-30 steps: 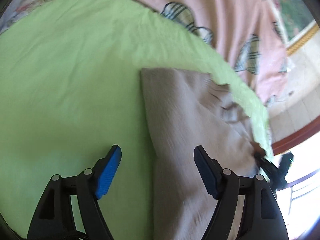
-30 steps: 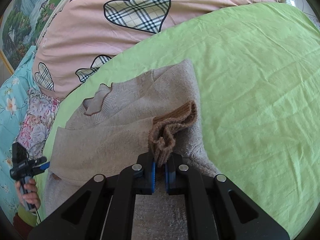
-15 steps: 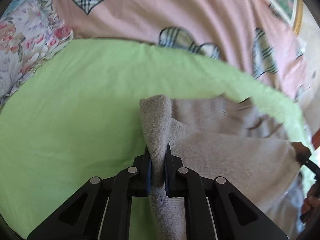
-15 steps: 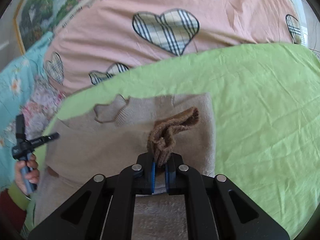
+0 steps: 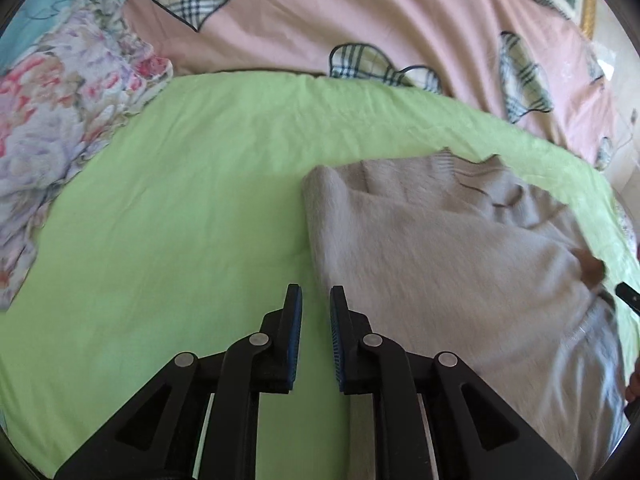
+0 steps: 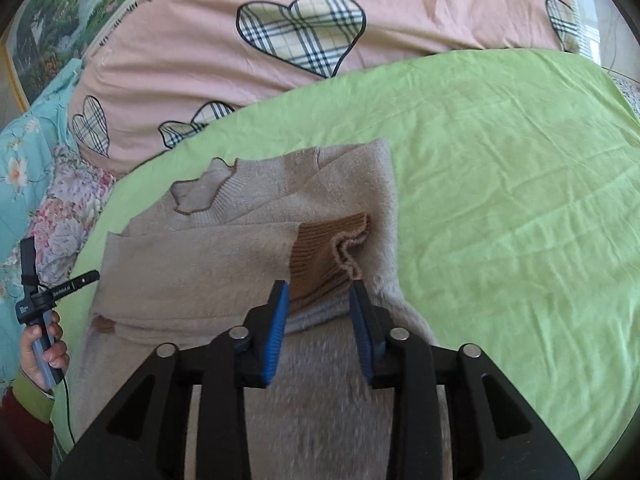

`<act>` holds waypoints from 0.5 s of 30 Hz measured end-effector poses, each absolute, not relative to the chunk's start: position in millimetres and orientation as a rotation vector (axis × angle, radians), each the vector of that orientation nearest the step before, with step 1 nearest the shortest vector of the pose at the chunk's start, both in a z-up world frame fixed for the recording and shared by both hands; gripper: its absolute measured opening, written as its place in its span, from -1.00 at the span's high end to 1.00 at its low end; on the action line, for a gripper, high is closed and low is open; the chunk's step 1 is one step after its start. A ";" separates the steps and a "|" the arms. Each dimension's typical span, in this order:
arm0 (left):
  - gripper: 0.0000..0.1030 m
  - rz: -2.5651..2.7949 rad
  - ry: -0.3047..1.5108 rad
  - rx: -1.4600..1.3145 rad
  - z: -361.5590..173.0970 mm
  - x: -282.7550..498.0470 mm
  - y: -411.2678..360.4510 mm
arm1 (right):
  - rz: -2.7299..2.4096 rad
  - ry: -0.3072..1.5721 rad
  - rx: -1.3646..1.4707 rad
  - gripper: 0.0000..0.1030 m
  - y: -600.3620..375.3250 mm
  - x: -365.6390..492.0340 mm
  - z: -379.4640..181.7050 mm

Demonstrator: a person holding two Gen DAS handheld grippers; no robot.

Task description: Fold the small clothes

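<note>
While the beige sweater [image 6: 248,264] lies sleeve-folded on the green sheet [image 6: 500,200], the right claw [image 6: 320,300] hovers wide over its brown cuff [image 6: 324,256]; the left claw [image 5: 316,312], narrowly parted, holds nothing beside the sweater's edge.

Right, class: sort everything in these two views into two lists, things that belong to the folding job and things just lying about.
Part of the job:
- beige sweater, sleeves folded across its body
- brown cuff between the open right tool
- left tool, slightly open, beside the sweater edge
- green sheet, the work surface

Just lying about:
- pink heart quilt
- floral pillow
- landscape picture
</note>
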State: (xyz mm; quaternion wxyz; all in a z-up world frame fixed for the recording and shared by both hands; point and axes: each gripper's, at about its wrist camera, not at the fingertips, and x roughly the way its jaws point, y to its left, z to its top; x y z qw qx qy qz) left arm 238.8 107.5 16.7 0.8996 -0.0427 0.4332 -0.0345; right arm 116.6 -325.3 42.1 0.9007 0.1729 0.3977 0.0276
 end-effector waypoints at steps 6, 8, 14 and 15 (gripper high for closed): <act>0.51 -0.130 0.886 -0.103 24.7 172.2 94.0 | 0.087 0.810 0.406 0.16 -314.9 70.3 51.6; 0.49 -0.139 0.880 -0.125 24.1 153.5 92.1 | 0.098 0.807 0.405 0.12 -311.2 54.3 53.5; 0.41 -0.166 0.902 -0.144 15.7 100.9 84.8 | 0.087 0.809 0.398 0.08 -312.3 12.0 55.2; 0.30 -0.171 0.904 -0.154 15.1 91.2 85.3 | 0.087 0.810 0.393 0.08 -312.7 4.8 55.2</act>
